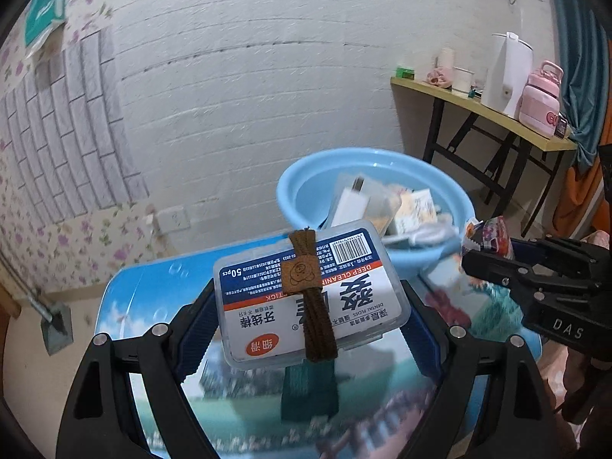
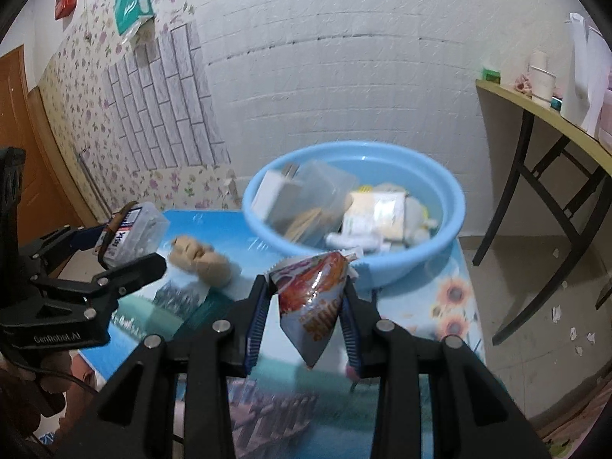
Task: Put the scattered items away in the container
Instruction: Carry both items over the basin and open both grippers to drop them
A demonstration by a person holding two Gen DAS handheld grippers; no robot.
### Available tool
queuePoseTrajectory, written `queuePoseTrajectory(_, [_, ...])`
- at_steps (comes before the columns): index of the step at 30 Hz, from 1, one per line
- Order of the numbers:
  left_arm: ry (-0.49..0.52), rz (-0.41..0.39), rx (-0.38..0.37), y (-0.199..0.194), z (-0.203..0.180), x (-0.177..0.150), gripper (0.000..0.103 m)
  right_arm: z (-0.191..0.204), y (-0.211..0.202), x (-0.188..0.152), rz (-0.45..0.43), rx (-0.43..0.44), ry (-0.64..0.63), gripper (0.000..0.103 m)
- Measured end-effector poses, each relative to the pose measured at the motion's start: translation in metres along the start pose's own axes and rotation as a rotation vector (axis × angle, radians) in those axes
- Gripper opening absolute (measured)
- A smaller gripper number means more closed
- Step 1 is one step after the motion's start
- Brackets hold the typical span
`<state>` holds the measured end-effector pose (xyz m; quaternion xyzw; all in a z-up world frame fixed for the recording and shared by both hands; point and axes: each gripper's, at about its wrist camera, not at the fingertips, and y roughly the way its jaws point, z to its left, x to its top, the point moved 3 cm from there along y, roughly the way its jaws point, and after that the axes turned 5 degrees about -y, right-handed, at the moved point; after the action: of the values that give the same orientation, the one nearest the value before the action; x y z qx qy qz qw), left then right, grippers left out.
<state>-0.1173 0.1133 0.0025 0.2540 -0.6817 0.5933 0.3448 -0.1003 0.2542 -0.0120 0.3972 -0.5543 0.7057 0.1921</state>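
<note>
My left gripper (image 1: 306,298) is shut on a clear dental floss box (image 1: 306,294) with a brown band around it, held above the table short of the light blue basin (image 1: 306,187). It also shows in the right wrist view (image 2: 134,237), at the left. My right gripper (image 2: 306,287) is shut on a red and white snack packet (image 2: 311,298), held just in front of the basin (image 2: 451,206). The basin holds several items: a white charger, a clear bag, small packets. The right gripper and the packet (image 1: 489,237) show at the right of the left wrist view.
A beige plush toy (image 2: 202,260) lies on the printed tabletop (image 2: 455,298) left of the basin. A dark green item (image 1: 306,394) lies on the table under the floss box. A side table (image 1: 497,114) with a kettle and a pink bottle stands at the right by the wall.
</note>
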Motion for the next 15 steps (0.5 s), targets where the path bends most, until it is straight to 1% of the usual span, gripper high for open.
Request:
queuePoseTrajectory(7, [0.033, -0.027, -0.008, 0.032, -0.018, 0.04, 0.086, -0.023, 0.018, 0.023, -0.03, -0.005, 0.008, 0.034])
queuePoseTrajectory(15, [0.061, -0.038, -0.015, 0.074, -0.029, 0.074, 0.087, -0.053, 0.046, 0.048, -0.051, -0.019, 0.018, 0.034])
